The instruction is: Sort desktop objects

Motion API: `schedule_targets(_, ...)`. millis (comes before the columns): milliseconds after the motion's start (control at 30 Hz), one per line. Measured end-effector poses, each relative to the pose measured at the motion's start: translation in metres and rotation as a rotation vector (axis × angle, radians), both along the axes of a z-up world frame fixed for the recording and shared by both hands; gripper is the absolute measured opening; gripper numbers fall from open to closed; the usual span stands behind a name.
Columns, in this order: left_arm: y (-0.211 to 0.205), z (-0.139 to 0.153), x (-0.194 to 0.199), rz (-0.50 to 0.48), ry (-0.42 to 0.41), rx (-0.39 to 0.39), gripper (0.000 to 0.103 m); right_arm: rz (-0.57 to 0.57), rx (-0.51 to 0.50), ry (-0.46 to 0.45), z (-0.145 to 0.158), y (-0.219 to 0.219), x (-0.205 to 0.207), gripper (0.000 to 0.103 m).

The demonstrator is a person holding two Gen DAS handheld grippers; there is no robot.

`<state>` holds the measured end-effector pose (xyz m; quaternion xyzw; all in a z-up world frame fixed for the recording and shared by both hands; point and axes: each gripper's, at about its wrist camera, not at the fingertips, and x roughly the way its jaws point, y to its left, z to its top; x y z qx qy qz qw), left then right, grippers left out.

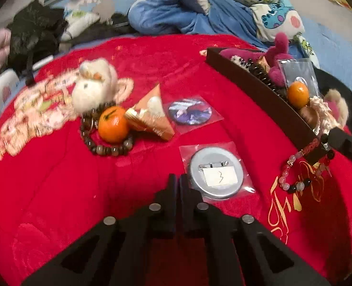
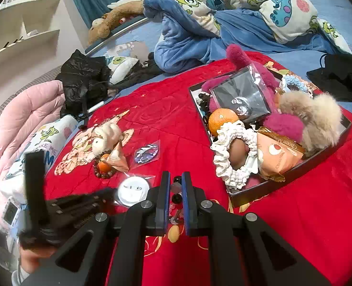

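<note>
My left gripper [image 1: 178, 178] is shut just above the red blanket [image 1: 56, 190], with nothing seen between its fingers. A silver badge [image 1: 215, 176] in a clear sleeve lies against its right side. My right gripper [image 2: 176, 178] is shut on a pink and black bead bracelet [image 2: 176, 187], which hangs beside the dark box [image 1: 259, 88] in the left wrist view. On the blanket lie a cream plush toy [image 1: 92, 88], an orange [image 1: 113, 124] ringed by a brown bead bracelet [image 1: 104, 147], a triangular snack pack [image 1: 152, 116] and a printed badge [image 1: 190, 113].
The dark box [image 2: 295, 186] at the right holds an orange [image 2: 221, 119], a white scrunchie [image 2: 228, 164], furry pink and beige plush pieces, a snack pack and a sleeved badge. A blue cartoon quilt, black clothes and a pink duvet [image 2: 20, 119] border the blanket.
</note>
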<state>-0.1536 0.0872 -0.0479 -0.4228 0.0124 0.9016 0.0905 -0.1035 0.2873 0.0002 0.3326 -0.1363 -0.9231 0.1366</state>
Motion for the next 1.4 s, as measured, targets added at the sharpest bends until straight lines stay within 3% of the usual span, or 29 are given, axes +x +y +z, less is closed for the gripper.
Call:
schedule_targets(100,0.004,0.006,0.005,-0.029,0.027,0.015,0.001,0.009,0.002,0.006,0.001,-0.003,0.001,0.010)
schedule_targets(267,-0.002,0.003,0.003,-0.045,-0.019,0.076,0.001,0.016,0.002,0.001,0.000,-0.005,0.002,0.010)
schedule_targets(433,-0.009,0.002,0.000,0.000,-0.033,0.078,0.025,0.016,-0.008,-0.006,-0.001,-0.003,0.000,0.010)
schedule_targets(867,-0.013,0.001,-0.002,-0.021,-0.046,0.134,0.025,0.027,-0.017,-0.013,-0.002,-0.004,-0.001,0.010)
schedule_targets(967,-0.014,0.002,-0.002,-0.066,-0.064,0.212,0.025,0.027,-0.019,-0.017,-0.003,-0.005,-0.001,0.010)
schedule_targets(1033,-0.013,0.004,-0.001,-0.078,-0.059,0.224,0.025,0.029,-0.029,-0.017,-0.003,-0.005,-0.001,0.010)
schedule_targets(1067,-0.013,0.003,-0.002,-0.089,-0.067,0.240,0.027,0.029,-0.030,-0.015,-0.003,-0.005,-0.001,0.010)
schedule_targets(1200,-0.016,0.001,-0.006,-0.113,-0.102,0.357,0.057,0.026,-0.035,-0.015,-0.003,-0.005,-0.001,0.010)
schedule_targets(1233,-0.015,0.001,-0.007,-0.114,-0.107,0.364,0.058,0.025,-0.035,-0.015,-0.003,-0.004,-0.001,0.010)
schedule_targets(1300,-0.011,0.000,-0.006,-0.108,-0.104,0.337,0.058,0.023,-0.033,-0.014,-0.003,-0.005,-0.001,0.010)
schedule_targets(1400,0.003,-0.001,-0.004,-0.117,-0.080,0.238,0.058,0.022,-0.037,-0.013,-0.003,-0.004,-0.001,0.010)
